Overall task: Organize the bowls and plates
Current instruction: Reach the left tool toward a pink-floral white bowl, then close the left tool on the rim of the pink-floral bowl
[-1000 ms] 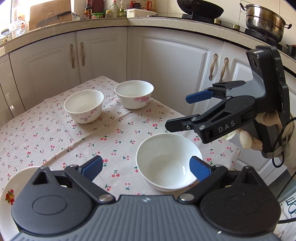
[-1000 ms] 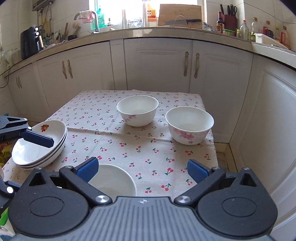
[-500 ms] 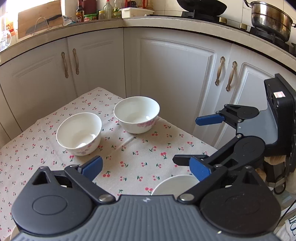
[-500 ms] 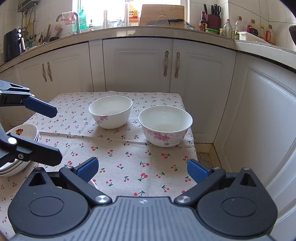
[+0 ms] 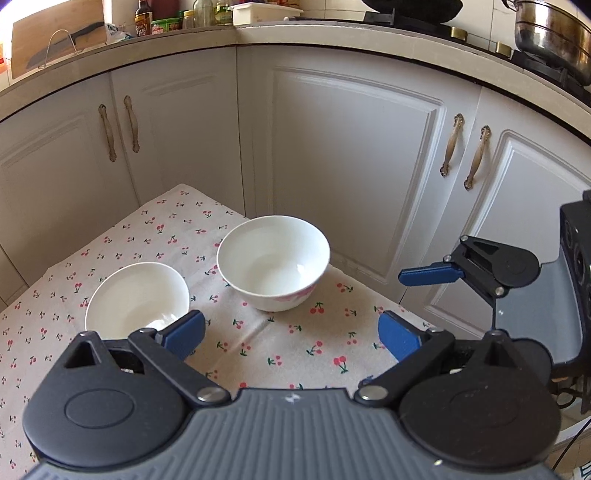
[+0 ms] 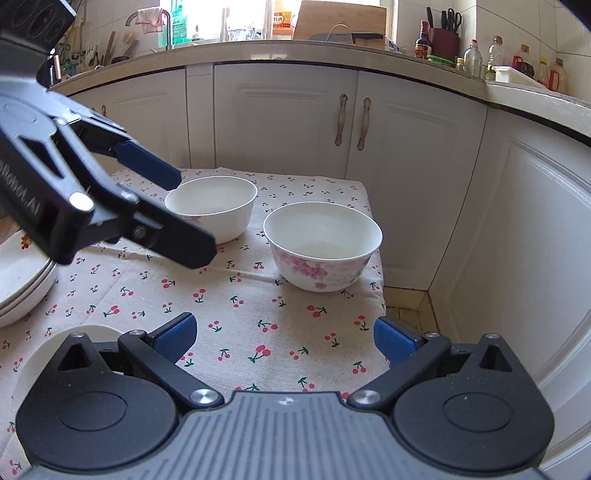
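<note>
Left claw – side lettering partly legible, "Robot.AI" – spread, empty; right claw likewise.

Cherry-print cloth covered the tabletop. White cabinets stood behind; steel pot on stove, cutting board and bottles on the counter.

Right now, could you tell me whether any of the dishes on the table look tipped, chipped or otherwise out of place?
Nothing stands out. Both floral bowls sit upright and empty on the cherry-print tablecloth, the plates are stacked neatly at the left edge, and no chips or spills show.
</note>
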A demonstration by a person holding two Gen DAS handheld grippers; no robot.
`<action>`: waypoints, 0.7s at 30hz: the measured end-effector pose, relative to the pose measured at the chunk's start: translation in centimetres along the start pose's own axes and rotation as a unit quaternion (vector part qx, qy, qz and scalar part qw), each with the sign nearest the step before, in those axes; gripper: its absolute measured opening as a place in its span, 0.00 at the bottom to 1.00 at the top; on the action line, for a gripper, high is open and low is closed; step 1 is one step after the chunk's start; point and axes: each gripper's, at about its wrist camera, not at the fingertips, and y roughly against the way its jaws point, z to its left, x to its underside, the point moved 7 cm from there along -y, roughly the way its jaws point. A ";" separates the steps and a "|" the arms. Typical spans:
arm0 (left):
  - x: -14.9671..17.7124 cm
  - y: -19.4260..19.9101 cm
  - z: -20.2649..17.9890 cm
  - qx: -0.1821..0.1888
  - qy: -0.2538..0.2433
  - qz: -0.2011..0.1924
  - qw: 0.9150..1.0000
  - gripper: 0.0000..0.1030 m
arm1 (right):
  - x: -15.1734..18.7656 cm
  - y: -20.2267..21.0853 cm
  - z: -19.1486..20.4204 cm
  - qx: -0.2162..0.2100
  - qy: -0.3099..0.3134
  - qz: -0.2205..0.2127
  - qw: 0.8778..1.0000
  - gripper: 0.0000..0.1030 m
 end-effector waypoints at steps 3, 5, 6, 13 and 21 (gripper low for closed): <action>-1.2 -1.7 0.9 0.002 0.004 0.011 1.000 0.96 | -0.3 -0.8 -0.1 -0.003 0.023 0.000 1.000 1.00; -2.0 -2.9 1.6 0.003 0.010 0.014 1.000 0.96 | -0.6 -1.6 -0.4 -0.002 0.036 0.000 0.999 1.00; -2.4 -3.4 1.9 0.003 0.012 0.015 1.000 0.96 | -0.7 -2.0 -0.5 -0.003 0.040 0.001 0.999 1.00; -4.2 -7.6 2.8 0.003 0.004 0.043 0.999 0.96 | -1.7 -5.1 -2.3 -0.005 0.049 0.012 0.999 1.00; -5.0 -10.3 3.3 0.012 0.006 0.059 0.998 0.95 | -2.1 -7.2 -3.5 -0.014 0.034 0.015 0.999 1.00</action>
